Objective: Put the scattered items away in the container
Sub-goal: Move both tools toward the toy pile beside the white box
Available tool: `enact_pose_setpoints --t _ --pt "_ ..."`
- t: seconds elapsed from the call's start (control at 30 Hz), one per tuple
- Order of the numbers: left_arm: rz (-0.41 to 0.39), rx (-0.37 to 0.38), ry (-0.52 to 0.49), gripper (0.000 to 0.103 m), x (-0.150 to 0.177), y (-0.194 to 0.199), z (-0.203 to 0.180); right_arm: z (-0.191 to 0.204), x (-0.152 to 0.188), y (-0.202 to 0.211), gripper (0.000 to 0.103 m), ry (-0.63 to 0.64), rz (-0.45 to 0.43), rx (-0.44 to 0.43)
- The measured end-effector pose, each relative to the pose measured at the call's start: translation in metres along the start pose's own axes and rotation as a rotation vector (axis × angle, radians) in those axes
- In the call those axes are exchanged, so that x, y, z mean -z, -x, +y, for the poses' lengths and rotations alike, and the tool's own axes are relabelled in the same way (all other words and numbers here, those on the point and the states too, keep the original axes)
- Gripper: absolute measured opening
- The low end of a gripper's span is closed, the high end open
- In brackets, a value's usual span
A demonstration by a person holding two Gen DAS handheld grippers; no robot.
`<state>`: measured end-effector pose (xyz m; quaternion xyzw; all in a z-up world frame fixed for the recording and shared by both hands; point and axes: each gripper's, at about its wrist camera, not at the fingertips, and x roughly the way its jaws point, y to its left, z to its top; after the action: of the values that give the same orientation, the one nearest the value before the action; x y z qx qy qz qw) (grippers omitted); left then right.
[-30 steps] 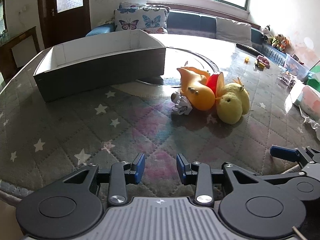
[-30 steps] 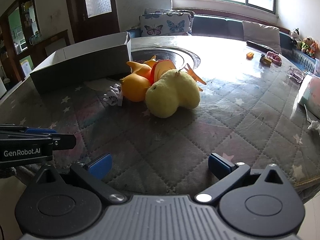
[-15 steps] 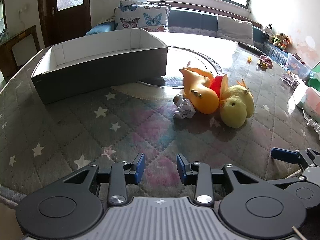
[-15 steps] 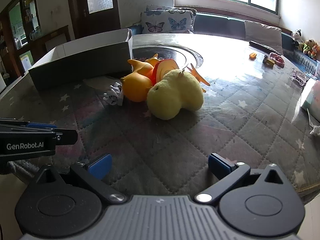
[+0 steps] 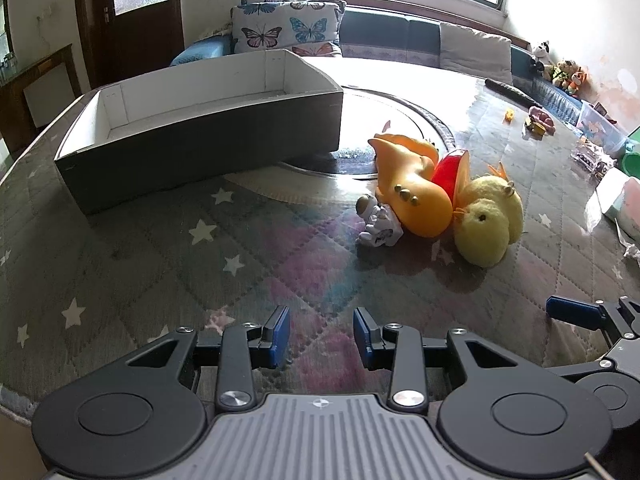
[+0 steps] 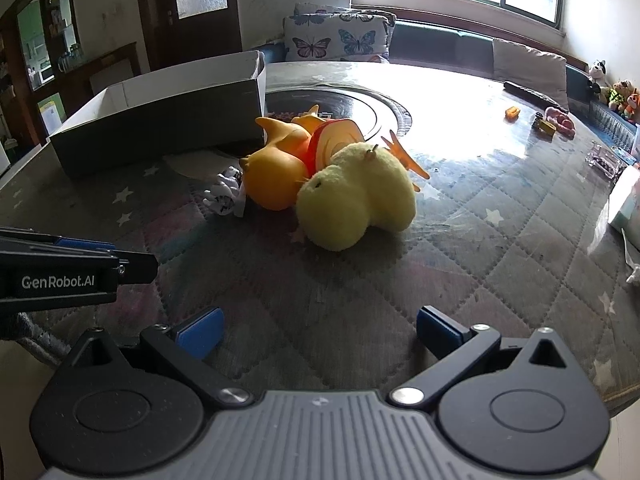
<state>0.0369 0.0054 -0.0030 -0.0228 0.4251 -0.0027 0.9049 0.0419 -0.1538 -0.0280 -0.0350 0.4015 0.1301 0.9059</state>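
Observation:
A long grey cardboard box [image 5: 200,152] with a white inside stands open at the back left of the table; the right wrist view shows the box [image 6: 160,120] from its end. Right of it, three toys lie together: a small white astronaut figure [image 5: 378,226], an orange and red plastic duck [image 5: 412,196] and a yellow plush chick [image 5: 488,224]. My left gripper [image 5: 322,338] hovers low in front of them, open by a narrow gap, holding nothing. My right gripper [image 6: 320,330] is wide open facing the plush chick [image 6: 356,204], a short way off.
A quilted star-pattern mat [image 5: 200,272] covers the round table. Small toys [image 6: 548,124], a dark remote [image 6: 528,94] and clear plastic boxes [image 6: 606,160] sit at the far right. A sofa with butterfly cushions [image 5: 288,32] runs behind the table. The left gripper's body [image 6: 60,280] reaches in at the left.
Both grippers have drifted slightly forward toward the toys, so the toys look a little larger. Neither gripper's opening has changed and nothing on the table has moved.

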Motion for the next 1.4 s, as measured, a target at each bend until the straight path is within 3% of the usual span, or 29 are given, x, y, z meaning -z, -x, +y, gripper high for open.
enact_pose_setpoints --t 1.4 --pt "0.048 0.007 -0.007 0.037 -0.024 -0.021 0.0 0.003 -0.018 -0.016 0.103 -0.003 0.016 0.007"
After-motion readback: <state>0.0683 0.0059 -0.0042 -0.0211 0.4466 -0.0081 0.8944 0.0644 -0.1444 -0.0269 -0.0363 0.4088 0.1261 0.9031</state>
